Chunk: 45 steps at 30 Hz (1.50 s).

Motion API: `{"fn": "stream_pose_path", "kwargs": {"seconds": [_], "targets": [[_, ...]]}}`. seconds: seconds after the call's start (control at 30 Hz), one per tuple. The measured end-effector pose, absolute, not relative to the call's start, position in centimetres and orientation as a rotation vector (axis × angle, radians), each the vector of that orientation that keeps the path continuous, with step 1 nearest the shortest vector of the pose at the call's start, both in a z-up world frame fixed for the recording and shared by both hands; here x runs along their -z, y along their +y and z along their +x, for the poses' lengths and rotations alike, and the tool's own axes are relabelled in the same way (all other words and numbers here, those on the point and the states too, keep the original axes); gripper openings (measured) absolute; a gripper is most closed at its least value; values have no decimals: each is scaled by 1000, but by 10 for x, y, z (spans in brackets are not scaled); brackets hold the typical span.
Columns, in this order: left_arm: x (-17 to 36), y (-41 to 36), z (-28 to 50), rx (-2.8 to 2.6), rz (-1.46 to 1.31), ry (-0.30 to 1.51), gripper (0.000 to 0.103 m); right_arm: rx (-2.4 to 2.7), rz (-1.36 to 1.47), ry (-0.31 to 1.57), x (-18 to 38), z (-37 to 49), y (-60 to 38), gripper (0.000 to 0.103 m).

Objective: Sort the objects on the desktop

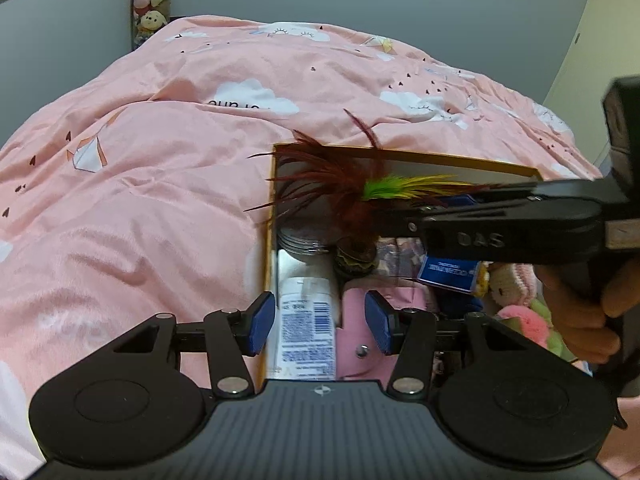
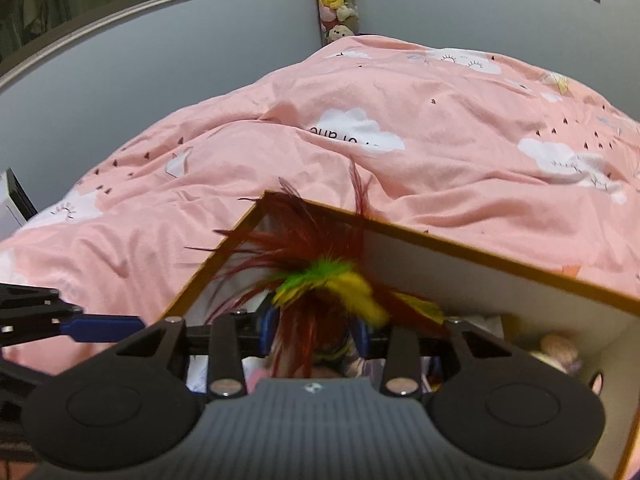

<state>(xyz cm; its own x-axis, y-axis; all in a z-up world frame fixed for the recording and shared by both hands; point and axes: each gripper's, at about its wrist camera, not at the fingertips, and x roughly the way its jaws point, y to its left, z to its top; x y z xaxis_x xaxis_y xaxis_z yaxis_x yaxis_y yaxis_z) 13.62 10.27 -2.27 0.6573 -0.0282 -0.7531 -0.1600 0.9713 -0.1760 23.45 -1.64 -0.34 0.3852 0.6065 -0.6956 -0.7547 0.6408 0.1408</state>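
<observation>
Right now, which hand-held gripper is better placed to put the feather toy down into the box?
The right hand-held gripper: it is shut on the feather toy over the box. The left hand-held gripper is open and holds nothing.

Duvet point(image 1: 160, 168): soft matt cotton-like cloth, wrinkled, pink w/ printed clouds. Box point(image 1: 440, 157): cardboard, matt pale inside, gold edge. Feather toy point(image 1: 344, 184): wispy dark-red feathers, green/yellow tuft. Left gripper point(image 1: 320, 322): matt black plastic, blue ribbed rubbery pads point(image 1: 262, 322), shiny metal screws. Tube point(image 1: 308, 332): glossy plastic, printed label. Pink plush point(image 1: 524, 322): fuzzy.
</observation>
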Motion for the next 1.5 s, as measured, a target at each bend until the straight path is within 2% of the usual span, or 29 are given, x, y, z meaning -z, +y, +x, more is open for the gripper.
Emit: {"fn": "stream_pose_path", "kwargs": {"seconds": [0.13,0.3,0.5,0.67,0.77,0.87,1.13,1.5], "targets": [[19,93,129,-69,-226,840,58,-876,-180,759,-9,214,-38,50],[10,78,116,-81,-213,808,60,-843,-149,667,-27,179,-67,56],[-4,58,97,-119,-179,721,69,-741,-89,550,-40,137,-100,65],[-18,41,80,-130,-145,621,80,-653,-17,482,-49,113,-125,80],[-23,34,72,-144,-128,559,86,-603,22,465,-50,104,-137,84],[-23,31,68,-153,-134,544,87,-548,22,468,-42,97,-142,87],[1,32,71,-183,-110,577,87,-445,-45,554,-10,98,-142,88],[35,35,80,-195,-110,693,87,-399,-114,586,15,102,-136,91]]}}
